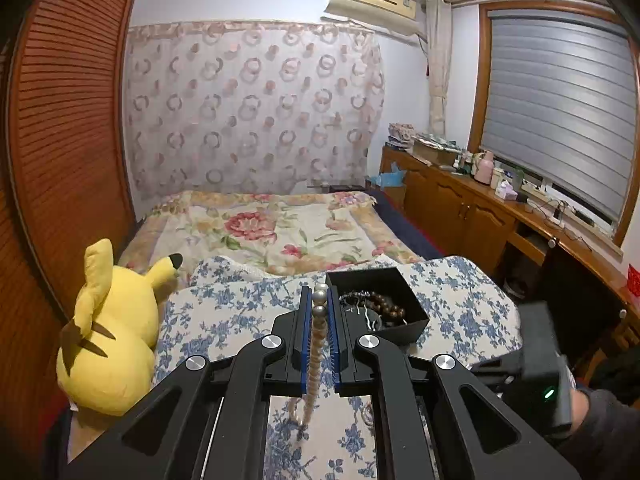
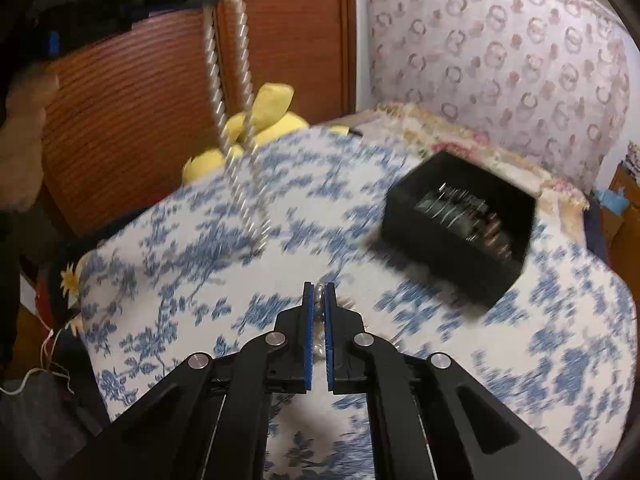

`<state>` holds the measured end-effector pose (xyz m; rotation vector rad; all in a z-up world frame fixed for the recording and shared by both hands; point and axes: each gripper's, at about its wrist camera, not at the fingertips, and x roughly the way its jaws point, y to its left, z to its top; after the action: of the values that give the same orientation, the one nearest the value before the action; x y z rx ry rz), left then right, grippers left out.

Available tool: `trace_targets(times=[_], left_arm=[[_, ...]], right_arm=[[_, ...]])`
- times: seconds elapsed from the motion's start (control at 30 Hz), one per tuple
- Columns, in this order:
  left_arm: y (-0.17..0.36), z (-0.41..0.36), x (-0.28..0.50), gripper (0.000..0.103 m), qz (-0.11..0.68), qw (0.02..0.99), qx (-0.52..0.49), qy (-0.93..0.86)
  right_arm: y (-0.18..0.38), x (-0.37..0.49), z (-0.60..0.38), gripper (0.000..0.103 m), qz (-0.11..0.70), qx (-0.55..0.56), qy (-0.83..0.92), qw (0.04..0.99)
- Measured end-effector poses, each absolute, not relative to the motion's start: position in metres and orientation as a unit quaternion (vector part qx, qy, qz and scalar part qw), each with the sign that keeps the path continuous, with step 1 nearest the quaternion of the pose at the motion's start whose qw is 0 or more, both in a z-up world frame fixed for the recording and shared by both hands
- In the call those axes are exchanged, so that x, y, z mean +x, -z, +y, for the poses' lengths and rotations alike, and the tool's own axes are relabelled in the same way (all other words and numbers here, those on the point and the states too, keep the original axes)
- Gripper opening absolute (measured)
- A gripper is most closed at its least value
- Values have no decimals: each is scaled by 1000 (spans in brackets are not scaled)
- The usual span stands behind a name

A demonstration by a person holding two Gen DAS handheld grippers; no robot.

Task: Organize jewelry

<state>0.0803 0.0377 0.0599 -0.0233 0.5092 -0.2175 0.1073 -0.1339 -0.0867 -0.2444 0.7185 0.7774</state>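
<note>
Left gripper (image 1: 319,300) fingers clamp pearl necklace (image 1: 316,344), lower centre; right gripper (image 2: 319,300) pinches small beads; limp, slippery strand, hold mid-length.

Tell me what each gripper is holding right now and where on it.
The left gripper pinches a pearl necklace near one end, the strand hanging below. The right gripper is shut on small beads; which part, blur hides.

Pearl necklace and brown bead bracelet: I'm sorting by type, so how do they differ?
The pearl necklace has pale, whitish beads; the brown bead bracelet has dark ones. The necklace is clamped in the left tool and hangs as a long strand; the bracelet lies curled in the black box. Both are strings of round beads.
</note>
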Motion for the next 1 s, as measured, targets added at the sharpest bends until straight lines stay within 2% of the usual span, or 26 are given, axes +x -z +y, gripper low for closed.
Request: trace_targets(times=[0.53, 1.0], left_arm=[[-89, 12, 102, 7, 223, 966, -2, 128], [-89, -7, 142, 7, 226, 963, -9, 147]], right_arm=[[-11, 140, -178, 5, 251, -102, -340, 900], [-14, 178, -197, 5, 252, -83, -344, 901]])
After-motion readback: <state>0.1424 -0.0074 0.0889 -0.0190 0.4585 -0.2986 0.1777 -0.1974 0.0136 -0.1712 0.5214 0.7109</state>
